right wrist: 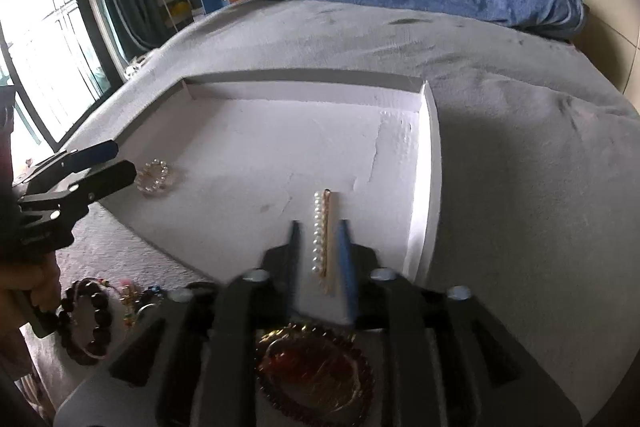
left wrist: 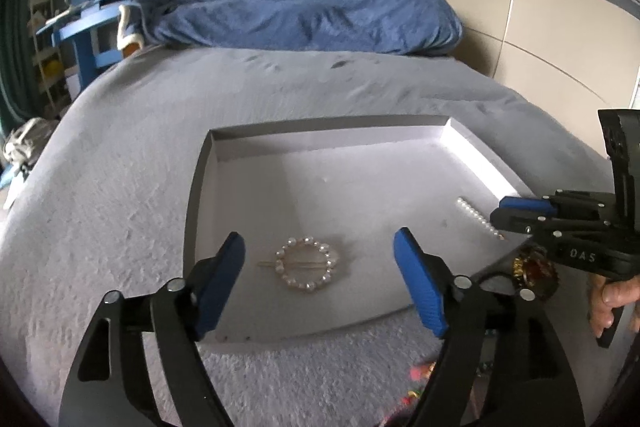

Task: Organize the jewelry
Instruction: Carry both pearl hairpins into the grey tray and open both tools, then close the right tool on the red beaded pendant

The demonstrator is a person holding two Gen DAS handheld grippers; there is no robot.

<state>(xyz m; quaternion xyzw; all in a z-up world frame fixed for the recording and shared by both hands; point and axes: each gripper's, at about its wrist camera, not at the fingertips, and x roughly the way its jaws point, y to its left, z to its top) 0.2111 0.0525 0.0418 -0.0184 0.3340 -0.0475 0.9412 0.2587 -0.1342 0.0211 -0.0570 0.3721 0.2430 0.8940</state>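
The round pearl-and-gold hair clip lies in the shallow white tray on the bed, under the wide-spread, empty left claw. The straight pearl bar clip lies loose between the right claw's narrowly parted pads. Both look light, stiff and slippery; pinch each across its metal bar.

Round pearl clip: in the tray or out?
In. The round pearl clip lies flat on the white tray floor, between the open left tongs, untouched.

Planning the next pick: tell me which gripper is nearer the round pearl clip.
Left. The left gripper straddles the round pearl clip in the tray, jaws open; the right gripper sits across the tray at the straight pearl clip.
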